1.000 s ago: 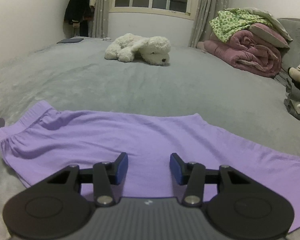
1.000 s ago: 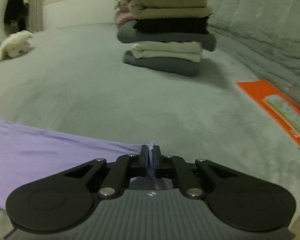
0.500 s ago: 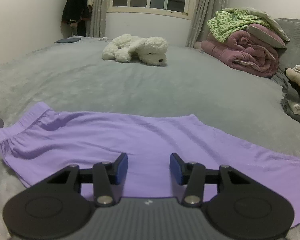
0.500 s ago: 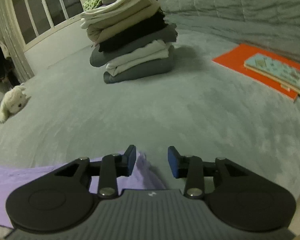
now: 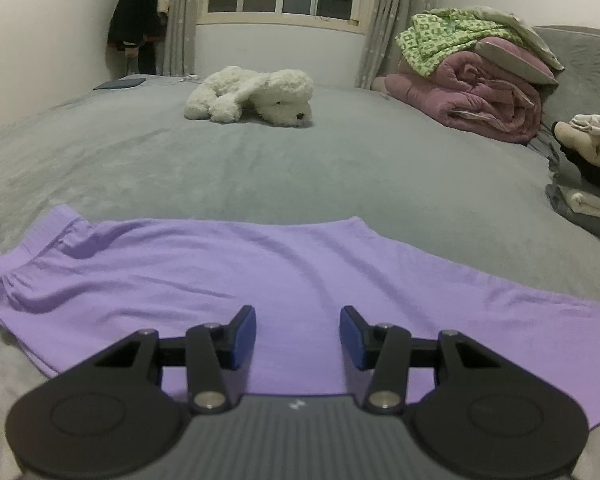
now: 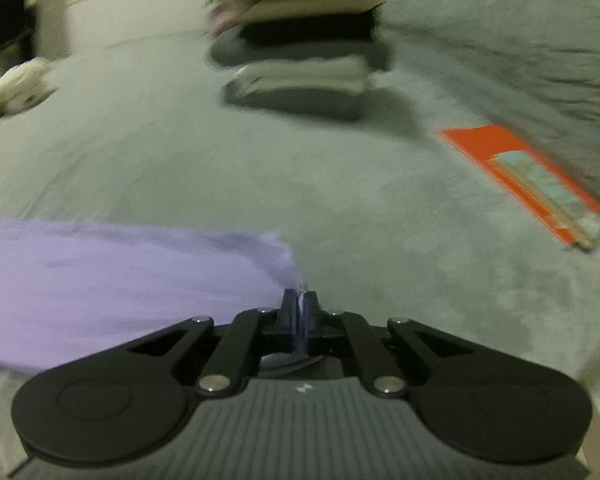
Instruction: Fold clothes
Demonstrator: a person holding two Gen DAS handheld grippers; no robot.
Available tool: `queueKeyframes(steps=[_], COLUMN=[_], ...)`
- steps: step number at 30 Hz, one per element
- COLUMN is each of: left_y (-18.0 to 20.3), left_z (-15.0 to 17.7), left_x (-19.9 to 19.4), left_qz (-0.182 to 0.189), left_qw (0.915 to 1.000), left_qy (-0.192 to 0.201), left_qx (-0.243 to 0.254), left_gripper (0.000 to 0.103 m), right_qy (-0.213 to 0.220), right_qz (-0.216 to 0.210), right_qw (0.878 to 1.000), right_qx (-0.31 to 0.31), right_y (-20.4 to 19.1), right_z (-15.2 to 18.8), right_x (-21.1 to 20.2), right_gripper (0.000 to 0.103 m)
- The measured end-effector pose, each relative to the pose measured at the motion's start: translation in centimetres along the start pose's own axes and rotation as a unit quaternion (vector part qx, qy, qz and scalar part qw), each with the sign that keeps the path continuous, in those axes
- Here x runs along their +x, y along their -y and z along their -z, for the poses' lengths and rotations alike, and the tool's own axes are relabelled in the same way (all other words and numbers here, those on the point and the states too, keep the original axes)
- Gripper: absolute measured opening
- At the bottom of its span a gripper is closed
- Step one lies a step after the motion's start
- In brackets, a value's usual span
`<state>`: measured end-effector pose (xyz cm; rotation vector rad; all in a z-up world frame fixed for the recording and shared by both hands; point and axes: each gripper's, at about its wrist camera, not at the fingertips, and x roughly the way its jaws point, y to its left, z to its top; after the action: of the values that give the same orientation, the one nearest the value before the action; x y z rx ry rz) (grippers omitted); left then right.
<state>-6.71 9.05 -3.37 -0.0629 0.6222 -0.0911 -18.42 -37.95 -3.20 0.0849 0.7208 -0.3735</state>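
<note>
White plush dog (image 5: 252,96) lies near rolled pink quilt (image 5: 476,100).

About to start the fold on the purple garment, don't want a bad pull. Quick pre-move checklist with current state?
1. Right tongs shut on the purple garment corner: ok, a sliver of cloth shows between the closed pads.
2. Left tongs gripping cloth: not ok, they stand open over the garment with nothing between the pads.
3. Garment spread flat: mostly ok; light wrinkles near the gathered waistband at the left end.
4. Bed surface beyond the garment free for the fold: ok.
5. Stack of folded clothes and orange book apart from the garment: ok.
6. How deep the right grip goes: cannot tell, view is blurred.
</note>
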Motion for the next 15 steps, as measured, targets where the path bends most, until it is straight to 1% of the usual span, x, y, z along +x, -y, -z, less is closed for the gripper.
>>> queueKeyframes(steps=[1,3,5,8,9,10,11,12,13,15], left_y=[-0.1,-0.4,-0.4,-0.3,-0.3,-0.3,-0.3,-0.3,-0.3,-0.2], left_z=[0.0,0.1,0.1,0.0,0.0,0.0,0.0,0.0,-0.1,-0.2], left_x=[0.0,0.2,0.4,0.1,0.0,0.0,-0.1,0.0,0.0,0.3], left_qz=[-0.001,-0.005,-0.007,-0.004,-0.003,-0.001,0.0,0.001,0.001,0.0], left_qw=[1.0,1.0,0.9999,1.0,1.0,1.0,1.0,1.0,1.0,1.0], left_qy=[-0.001,-0.007,-0.011,-0.007,-0.006,-0.005,-0.004,-0.003,-0.003,-0.001], left_qx=[0.0,0.001,0.002,0.001,0.001,0.001,0.0,-0.001,-0.002,-0.002], left_gripper=[0.048,0.048,0.048,0.048,0.048,0.048,0.048,0.048,0.048,0.048], right_qy=[0.0,-0.02,-0.018,-0.014,-0.012,-0.01,-0.007,-0.002,0.002,0.012], right_qz=[0.005,-0.003,0.004,0.002,-0.001,-0.008,-0.012,-0.014,-0.02,-0.031], right_qw=[1.0,0.999,1.0,1.0,1.0,0.999,0.999,0.999,0.999,0.998], right_qx=[0.013,0.033,0.015,0.02,0.028,0.039,0.048,0.051,0.051,0.05], right_y=[0.4,1.2,0.7,0.6,0.8,1.1,1.3,1.3,1.3,1.1], right_z=[-0.1,-0.1,0.0,-0.1,-0.2,-0.3,-0.4,-0.5,-0.7,-1.2], right_x=[0.0,0.6,0.5,0.4,0.4,0.2,0.1,0.0,0.0,0.2], right_gripper=[0.001,0.001,0.001,0.005,0.009,0.019,0.024,0.033,0.04,0.043])
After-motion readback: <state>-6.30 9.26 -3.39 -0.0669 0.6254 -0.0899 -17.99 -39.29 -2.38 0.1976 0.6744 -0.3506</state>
